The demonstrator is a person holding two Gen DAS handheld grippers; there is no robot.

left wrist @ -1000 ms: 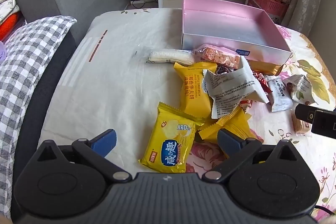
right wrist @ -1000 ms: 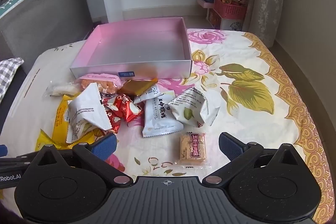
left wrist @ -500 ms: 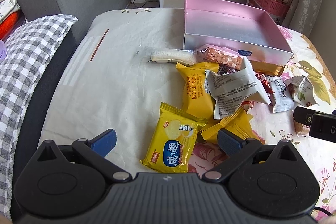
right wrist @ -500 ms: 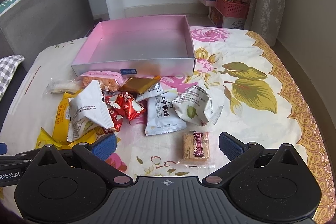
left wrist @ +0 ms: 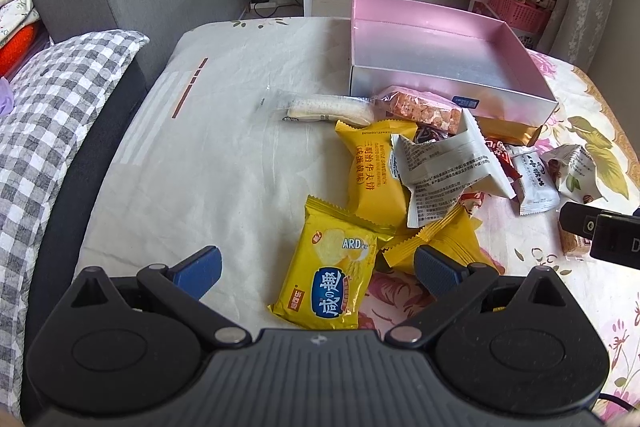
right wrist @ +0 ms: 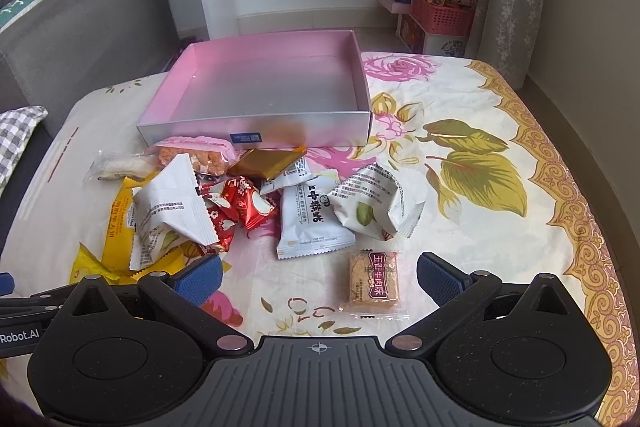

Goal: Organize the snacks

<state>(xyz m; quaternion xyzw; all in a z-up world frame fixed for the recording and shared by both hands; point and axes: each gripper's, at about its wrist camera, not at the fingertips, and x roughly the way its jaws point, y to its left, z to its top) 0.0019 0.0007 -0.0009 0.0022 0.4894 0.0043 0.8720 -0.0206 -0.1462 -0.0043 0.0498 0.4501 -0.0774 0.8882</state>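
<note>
The fingers of both grippers stand wide apart and hold nothing. The left gripper (left wrist: 316, 265) hovers low over the near end of the snack pile, its jaws framing the yellow chip packet (left wrist: 334, 277), which lies flat on the cloth on the side of the pile farthest from the pink box (left wrist: 448, 93). The right gripper (right wrist: 319, 273) hovers over the brown biscuit packet (right wrist: 374, 281), which lies alone, also on the pile's far side from the pink box.

Change over the last second: both views show the packets slightly nearer and lower between the jaws, so each gripper has advanced a little toward its packet. No packet has moved.

The pink box is empty and sits on the cloth behind the pile; a pink-wrapped bar (left wrist: 422, 107) and a gold packet (right wrist: 266, 163) lie just beside its near wall. The white packet (left wrist: 448, 165) rests on top of the second yellow packet (left wrist: 376, 171).

Judgement: the task is at its start, with every snack outside the pink box. The small advance indicates two pickups are being lined up. The biscuit packet is thin and flat, so the jaws probably need to reach the cloth before closing
</note>
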